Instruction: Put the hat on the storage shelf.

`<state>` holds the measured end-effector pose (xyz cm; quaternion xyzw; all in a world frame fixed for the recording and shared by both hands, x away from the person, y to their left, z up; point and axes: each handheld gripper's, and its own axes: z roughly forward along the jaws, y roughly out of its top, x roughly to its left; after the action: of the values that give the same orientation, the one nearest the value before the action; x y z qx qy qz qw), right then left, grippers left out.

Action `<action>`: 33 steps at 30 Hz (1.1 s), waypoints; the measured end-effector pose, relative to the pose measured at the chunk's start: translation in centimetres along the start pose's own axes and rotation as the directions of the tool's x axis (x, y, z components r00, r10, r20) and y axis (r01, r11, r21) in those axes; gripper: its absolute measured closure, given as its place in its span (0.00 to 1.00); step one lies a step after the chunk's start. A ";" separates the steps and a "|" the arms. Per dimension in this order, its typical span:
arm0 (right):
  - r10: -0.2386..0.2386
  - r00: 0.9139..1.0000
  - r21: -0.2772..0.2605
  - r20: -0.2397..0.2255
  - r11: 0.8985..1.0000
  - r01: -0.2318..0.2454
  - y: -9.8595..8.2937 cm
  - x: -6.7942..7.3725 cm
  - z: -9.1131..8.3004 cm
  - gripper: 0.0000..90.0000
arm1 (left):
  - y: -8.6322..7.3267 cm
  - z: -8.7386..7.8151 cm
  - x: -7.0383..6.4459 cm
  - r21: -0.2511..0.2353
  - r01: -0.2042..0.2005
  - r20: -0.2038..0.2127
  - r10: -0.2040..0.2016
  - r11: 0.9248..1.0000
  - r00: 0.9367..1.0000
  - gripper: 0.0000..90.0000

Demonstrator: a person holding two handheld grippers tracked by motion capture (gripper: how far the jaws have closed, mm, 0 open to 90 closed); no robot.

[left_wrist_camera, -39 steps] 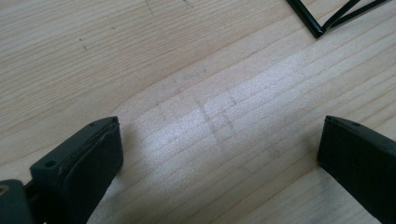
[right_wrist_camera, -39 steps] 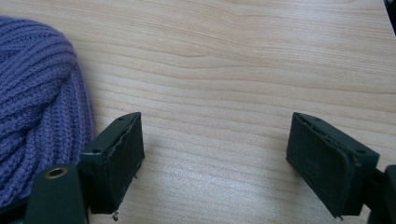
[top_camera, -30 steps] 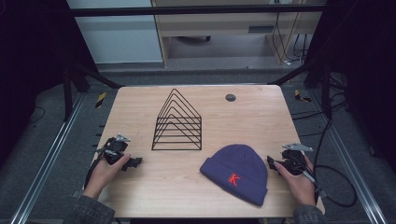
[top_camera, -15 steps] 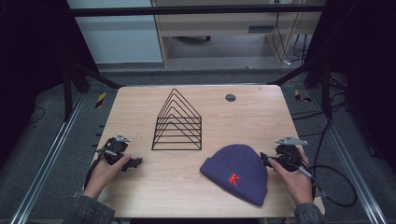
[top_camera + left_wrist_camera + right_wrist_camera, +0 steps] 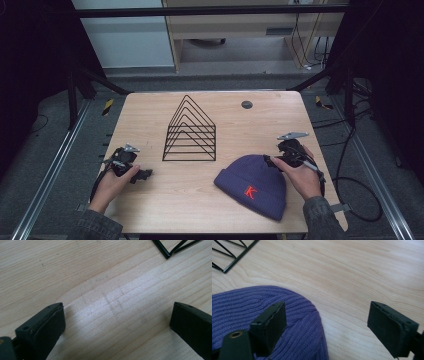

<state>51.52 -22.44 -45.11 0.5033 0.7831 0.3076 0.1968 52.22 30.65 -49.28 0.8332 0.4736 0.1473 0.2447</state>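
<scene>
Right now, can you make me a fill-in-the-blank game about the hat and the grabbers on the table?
1. The knitted hat is the colour ____.
2. The letter stitched on the hat is a red ____.
3. The right gripper has its jaws spread ____, with one jaw over the hat's edge.
4. The left gripper has nothing but bare ____ between its jaws.

Missing words: purple; K; open; wood
</scene>
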 end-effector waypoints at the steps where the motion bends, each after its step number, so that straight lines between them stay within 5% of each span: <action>1: 0.006 1.000 0.020 -0.023 1.000 -0.006 0.1 0.2 0.5 0.24 | 0.0 0.0 0.0 -0.001 0.001 0.000 -0.001 1.000 1.000 0.00; 10: 0.005 0.997 0.061 -0.073 0.998 -0.001 0.1 0.8 2.1 0.43 | 0.0 0.0 0.0 -0.001 -0.001 0.000 0.001 1.000 1.000 0.00; 22: 0.053 0.992 0.096 -0.111 0.994 -0.042 -0.8 1.0 3.0 0.45 | 0.0 0.0 0.0 -0.001 -0.002 0.003 0.002 1.000 1.000 0.00; 33: 0.052 0.989 0.102 -0.135 0.994 -0.038 -1.2 1.2 3.3 0.61 | 0.0 0.0 0.0 0.000 -0.007 0.003 0.007 1.000 1.000 0.00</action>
<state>52.24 -20.76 -48.39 0.5077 0.7976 0.3067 0.1101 52.22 30.65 -49.28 0.8350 0.4703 0.1468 0.2450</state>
